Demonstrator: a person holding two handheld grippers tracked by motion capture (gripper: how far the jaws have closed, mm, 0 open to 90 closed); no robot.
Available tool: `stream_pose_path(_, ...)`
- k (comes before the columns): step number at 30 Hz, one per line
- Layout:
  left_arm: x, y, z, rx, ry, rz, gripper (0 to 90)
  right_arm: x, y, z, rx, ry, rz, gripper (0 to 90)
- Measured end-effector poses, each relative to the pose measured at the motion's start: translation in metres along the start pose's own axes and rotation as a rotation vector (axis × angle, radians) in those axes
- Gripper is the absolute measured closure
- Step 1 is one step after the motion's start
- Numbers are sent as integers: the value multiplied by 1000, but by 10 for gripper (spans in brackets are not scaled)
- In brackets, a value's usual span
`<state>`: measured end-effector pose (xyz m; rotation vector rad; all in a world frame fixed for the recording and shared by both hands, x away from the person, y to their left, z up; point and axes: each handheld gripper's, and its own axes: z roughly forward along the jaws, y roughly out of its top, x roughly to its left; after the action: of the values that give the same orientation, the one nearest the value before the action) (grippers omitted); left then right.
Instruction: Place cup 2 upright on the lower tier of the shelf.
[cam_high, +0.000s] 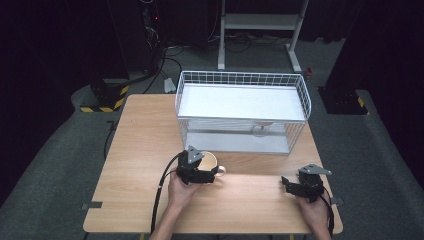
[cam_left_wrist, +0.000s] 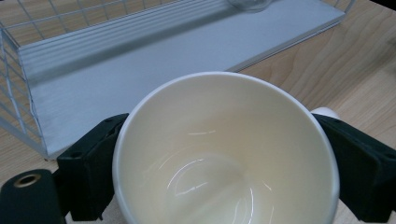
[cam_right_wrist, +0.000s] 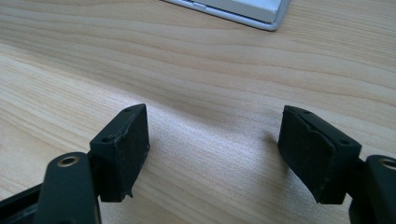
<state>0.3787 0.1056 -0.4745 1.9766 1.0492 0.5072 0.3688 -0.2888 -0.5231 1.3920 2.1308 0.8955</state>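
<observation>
A cream mug (cam_high: 210, 160) stands on the wooden table (cam_high: 145, 135) just in front of a white wire rack (cam_high: 240, 79). My left gripper (cam_high: 206, 171) has one jaw on each side of the mug, and the black pads (cam_left_wrist: 95, 158) lie against its wall. In the left gripper view the mug (cam_left_wrist: 224, 158) is empty and glossy inside, with its handle (cam_left_wrist: 324, 112) peeking out at the right. My right gripper (cam_high: 289, 184) rests low near the table's front right, open with bare wood between its pads (cam_right_wrist: 123, 149).
The wire rack has a white upper shelf and a lower shelf (cam_left_wrist: 140, 70). A clear glass (cam_high: 262, 129) stands on the lower shelf at the right. A white metal stand (cam_high: 260, 22), cables and dark floor lie behind the table.
</observation>
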Motion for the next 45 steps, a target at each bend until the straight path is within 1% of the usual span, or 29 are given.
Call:
stream_pose_path(15,-1,0,0,-5,12,4,100,0,0,0,0,0,0,248)
stream_pose_path(23,-1,1,-1,-16,-2,-9,101,0,0,0,0,0,0,248)
stream_pose_path(29,0,1,-2,-12,0,-9,101,0,0,0,0,0,0,248)
stream_pose_path(34,1,2,-4,-13,-21,-20,101,0,0,0,1,0,2,248)
stream_pose_path(37,1,2,-4,-10,-15,-16,101,0,0,0,0,0,0,248)
stream_pose_path(42,-1,3,-5,-12,-17,-19,101,0,0,0,0,0,0,248)
stream_pose_path(45,-2,6,-7,-8,-13,-12,101,0,0,0,0,0,0,248)
